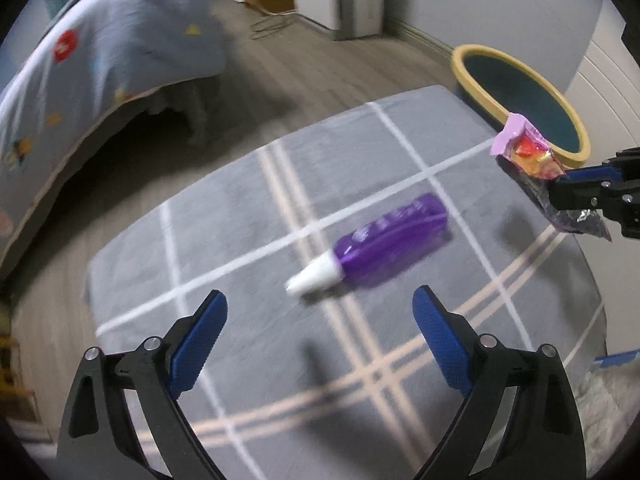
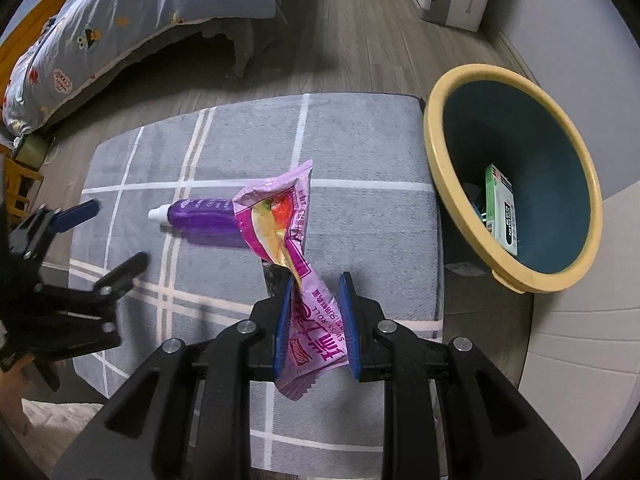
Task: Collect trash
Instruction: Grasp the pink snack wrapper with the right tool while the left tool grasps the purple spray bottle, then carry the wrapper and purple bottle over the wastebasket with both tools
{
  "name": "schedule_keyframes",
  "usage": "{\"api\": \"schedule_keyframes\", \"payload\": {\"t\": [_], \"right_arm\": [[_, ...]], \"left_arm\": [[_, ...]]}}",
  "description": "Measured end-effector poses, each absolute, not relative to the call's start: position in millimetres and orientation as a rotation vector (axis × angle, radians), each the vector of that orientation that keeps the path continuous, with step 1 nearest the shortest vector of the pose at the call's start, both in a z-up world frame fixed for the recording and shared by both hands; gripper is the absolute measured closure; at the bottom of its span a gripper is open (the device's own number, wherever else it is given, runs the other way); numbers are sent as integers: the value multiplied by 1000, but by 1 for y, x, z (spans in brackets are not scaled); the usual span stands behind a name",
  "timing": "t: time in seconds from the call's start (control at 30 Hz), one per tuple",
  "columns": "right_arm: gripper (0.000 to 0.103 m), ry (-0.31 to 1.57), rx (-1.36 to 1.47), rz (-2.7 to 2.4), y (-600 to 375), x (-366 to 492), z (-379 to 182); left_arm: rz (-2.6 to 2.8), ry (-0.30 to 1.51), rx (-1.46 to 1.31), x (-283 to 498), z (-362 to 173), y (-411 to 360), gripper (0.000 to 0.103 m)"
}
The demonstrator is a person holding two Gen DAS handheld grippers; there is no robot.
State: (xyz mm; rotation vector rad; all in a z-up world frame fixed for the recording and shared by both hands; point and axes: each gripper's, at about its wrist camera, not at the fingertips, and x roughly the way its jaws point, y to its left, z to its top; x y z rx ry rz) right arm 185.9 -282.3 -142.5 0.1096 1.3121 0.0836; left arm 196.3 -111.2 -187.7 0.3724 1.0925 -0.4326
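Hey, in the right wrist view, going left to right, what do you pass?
Left tool → purple bottle with white cap → pink snack wrapper held in the right tool → yellow-rimmed teal bin → green-and-white box inside it.

My right gripper (image 2: 316, 312) is clamped on a pink snack wrapper (image 2: 298, 280), lifted clear above the grey plaid mat (image 2: 360, 152). My left gripper (image 1: 320, 320) hovers low over the same mat, its blue-padded fingers (image 1: 200, 340) spread wide.

One purple bottle (image 1: 384, 244), one pink wrapper (image 2: 296, 248), one bin (image 2: 436, 140), one box (image 2: 500, 208), two hand-held grippers
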Motion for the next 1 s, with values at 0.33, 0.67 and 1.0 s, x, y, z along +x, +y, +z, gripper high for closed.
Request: {"api": "schedule_keyframes", "payload": {"t": [0.33,0.67,1.0], "right_arm": [[81,1362,146,67,-303,190,-160],[81,1369,145,103,-295,192,-162],[80,1422,69,107,-271,191,-187]], "left_arm": [[-620,1100,430,219,-215,-156,22],[-652,1148,491,210,-234,-166,66],[-506,1230,338,184,-233,-113,66]]}}
